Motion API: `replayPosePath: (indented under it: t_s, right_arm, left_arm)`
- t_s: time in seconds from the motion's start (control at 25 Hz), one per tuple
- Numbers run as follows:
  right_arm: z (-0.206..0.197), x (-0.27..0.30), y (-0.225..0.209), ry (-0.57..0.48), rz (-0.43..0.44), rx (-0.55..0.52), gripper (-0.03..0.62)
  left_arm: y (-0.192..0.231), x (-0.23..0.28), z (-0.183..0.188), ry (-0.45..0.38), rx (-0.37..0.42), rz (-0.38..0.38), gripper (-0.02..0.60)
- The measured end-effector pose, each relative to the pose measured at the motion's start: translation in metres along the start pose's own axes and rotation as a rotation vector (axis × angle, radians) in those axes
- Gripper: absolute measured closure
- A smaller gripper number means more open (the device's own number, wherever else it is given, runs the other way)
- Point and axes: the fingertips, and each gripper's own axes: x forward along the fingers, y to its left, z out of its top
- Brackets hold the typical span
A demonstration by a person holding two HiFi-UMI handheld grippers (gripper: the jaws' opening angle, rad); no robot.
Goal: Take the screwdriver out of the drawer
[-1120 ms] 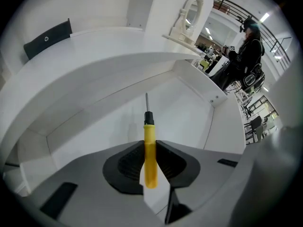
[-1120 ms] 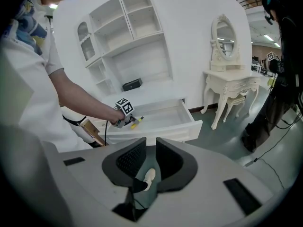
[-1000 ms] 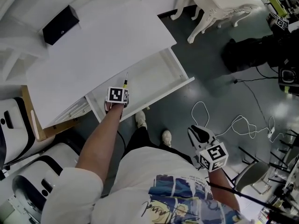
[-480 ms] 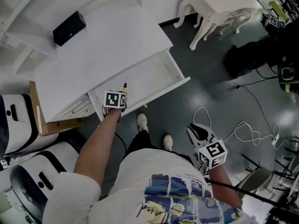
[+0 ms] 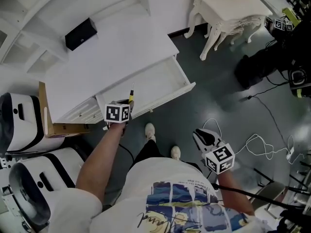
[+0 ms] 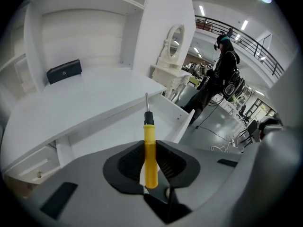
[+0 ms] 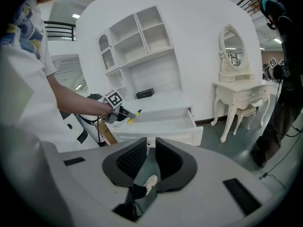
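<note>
Smooth yellow plastic screwdriver (image 6: 150, 157) handle, black collar, thin bright metal shaft; matt white painted drawer (image 5: 163, 84).

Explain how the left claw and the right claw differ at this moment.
The left claw is shut on the yellow screwdriver; the right claw holds nothing, and its jaws have just been closing, a gap left between them. The left claw is beside the open drawer; the right claw is apart from it, over the dark floor. Both have black ribbed pads.

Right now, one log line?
left gripper: shut on yellow-handled screwdriver, above open white drawer | right gripper: empty, jaws just closing further
</note>
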Motion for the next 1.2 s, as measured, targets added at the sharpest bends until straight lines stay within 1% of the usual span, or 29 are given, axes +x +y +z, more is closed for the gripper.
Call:
replayPosePath:
  t_s: [0.24,0.44,0.64,0.88,1.2]
  right_arm:
    - [-0.003,-0.005,0.007,-0.003,0.053,-0.032,0.52]
    - [-0.006,-0.008,0.016,-0.007,0.084,-0.066,0.522]
    - [-0.008,-0.016,0.021,-0.009,0.113,-0.088,0.53]
    - [-0.012,-0.028,0.022,-0.008,0.13,-0.11,0.539]
    - [-0.015,-0.042,0.021,-0.01,0.147,-0.144,0.548]
  left_arm:
    - [-0.029,-0.035,-0.005,-0.075,-0.029,-0.007,0.497]
    - [-0.054,-0.063,-0.015,-0.138,-0.059,-0.038,0.497]
    - [-0.089,-0.093,-0.021,-0.206,-0.077,-0.072,0.497]
    - [-0.128,-0.12,-0.03,-0.276,-0.092,-0.108,0.497]
    - [-0.16,-0.145,-0.036,-0.337,-0.112,-0.132,0.497]
